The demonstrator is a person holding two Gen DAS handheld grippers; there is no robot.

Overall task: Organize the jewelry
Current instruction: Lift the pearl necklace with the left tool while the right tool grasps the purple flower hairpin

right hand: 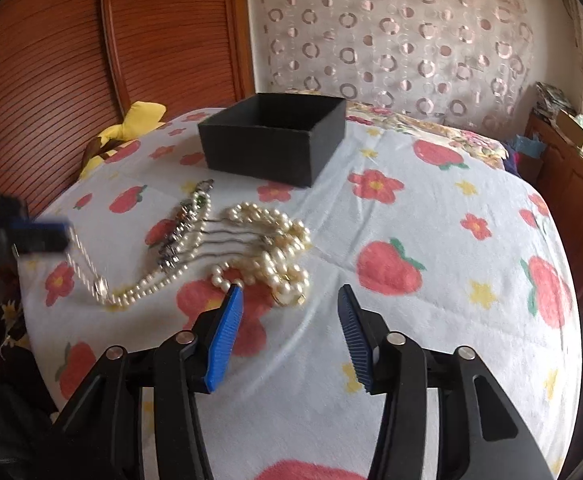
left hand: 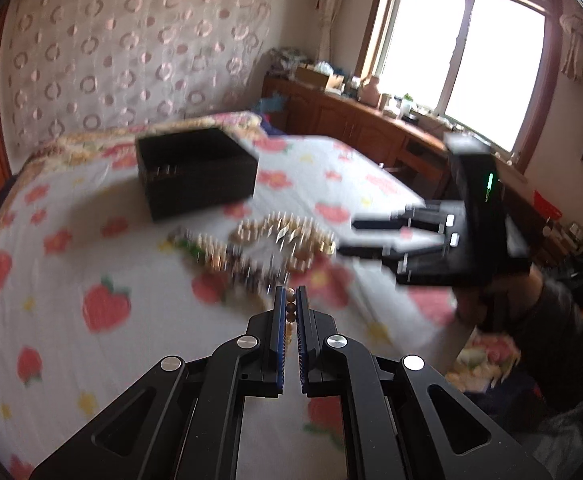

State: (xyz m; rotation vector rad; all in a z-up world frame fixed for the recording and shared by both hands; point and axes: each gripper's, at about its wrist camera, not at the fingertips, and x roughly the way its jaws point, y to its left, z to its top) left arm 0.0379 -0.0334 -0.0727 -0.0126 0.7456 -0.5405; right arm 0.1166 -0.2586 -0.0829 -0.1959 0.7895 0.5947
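On the strawberry-print bed [right hand: 431, 208] the black box [right hand: 275, 136] looks empty and the pearl necklaces [right hand: 267, 240] lie heaped nearby, so we have barely begun: our left gripper [left hand: 290, 300] clenches a bead strand [left hand: 290, 308], our right gripper [right hand: 289, 300] gapes unladen.
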